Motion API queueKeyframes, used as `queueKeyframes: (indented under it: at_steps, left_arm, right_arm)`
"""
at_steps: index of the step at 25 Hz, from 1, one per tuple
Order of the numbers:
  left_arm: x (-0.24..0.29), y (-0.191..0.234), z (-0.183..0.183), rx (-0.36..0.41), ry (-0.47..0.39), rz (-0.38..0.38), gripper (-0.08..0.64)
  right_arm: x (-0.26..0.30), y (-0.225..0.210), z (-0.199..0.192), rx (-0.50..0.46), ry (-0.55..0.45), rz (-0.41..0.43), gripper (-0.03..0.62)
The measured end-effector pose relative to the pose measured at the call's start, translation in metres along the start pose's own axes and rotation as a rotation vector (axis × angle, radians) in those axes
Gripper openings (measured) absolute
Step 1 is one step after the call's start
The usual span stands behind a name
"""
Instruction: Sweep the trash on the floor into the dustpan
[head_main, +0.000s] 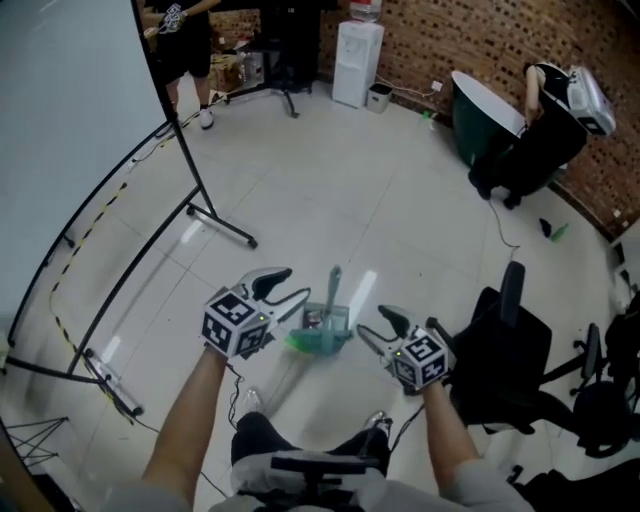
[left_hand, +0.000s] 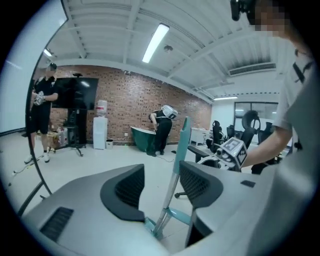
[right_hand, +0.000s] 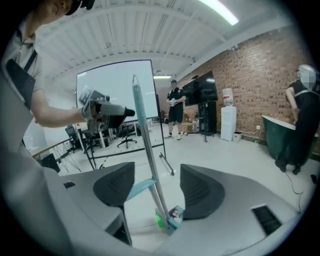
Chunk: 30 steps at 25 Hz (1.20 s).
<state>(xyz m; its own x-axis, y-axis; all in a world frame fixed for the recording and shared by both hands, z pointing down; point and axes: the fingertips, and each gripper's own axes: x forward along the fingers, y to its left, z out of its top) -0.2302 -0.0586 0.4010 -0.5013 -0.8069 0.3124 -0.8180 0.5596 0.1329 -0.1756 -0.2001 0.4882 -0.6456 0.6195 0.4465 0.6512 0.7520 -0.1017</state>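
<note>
Teal dustpan (head_main: 326, 330) stands upright on the floor (head_main: 330, 200) between left tongs (head_main: 293, 283) and right tongs (head_main: 373, 322), both spread apart, touching nothing.

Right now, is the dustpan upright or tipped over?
Upright: the dustpan stands on the floor, its long handle pointing up.
</note>
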Motion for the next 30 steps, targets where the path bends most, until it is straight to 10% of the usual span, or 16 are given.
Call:
queueKeyframes:
  at_steps: [3, 8, 30]
  left_arm:
    - [-0.015, -0.008, 0.008, -0.012, -0.025, 0.074, 0.087]
    - [-0.028, -0.036, 0.02, -0.031, -0.048, 0.092, 0.013]
    - [-0.026, -0.087, 0.021, -0.041, -0.063, 0.005, 0.007]
  right_arm:
    - [-0.026, 0.012, 0.049, 0.023, -0.13, -0.076, 0.111]
    - [-0.052, 0.04, 0.1, 0.076, -0.235, -0.115, 0.0]
    - [-0.069, 0.086, 0.147, 0.075, -0.334, -0.041, 0.0]
